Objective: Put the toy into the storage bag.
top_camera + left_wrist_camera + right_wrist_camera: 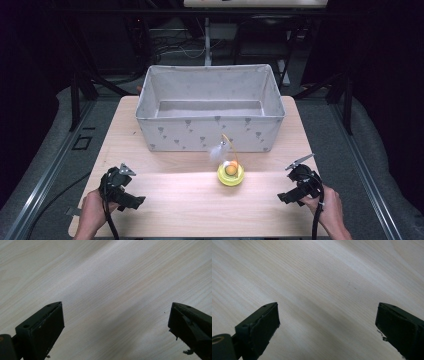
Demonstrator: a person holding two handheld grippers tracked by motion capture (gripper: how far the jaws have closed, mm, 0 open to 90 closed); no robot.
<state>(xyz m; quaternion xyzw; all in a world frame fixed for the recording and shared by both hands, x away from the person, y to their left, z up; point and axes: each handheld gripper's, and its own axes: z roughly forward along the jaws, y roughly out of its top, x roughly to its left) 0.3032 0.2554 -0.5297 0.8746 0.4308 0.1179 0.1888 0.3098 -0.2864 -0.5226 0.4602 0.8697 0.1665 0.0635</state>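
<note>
Both of your hand-held grippers, left hand-held gripper (pixel 131 199) and right hand-held gripper (pixel 287 196), are resting spread and empty on the worktop (pixel 190 205), so the yellow toy (pixel 230 174) is sitting untouched before the empty fabric bin (pixel 210 134).

Laboratory recording bay: a wooden table (pixel 190 200) within a dark metal frame (pixel 75 95), cables (pixel 170 47) on grey floor (pixel 45 150) behind.
</note>
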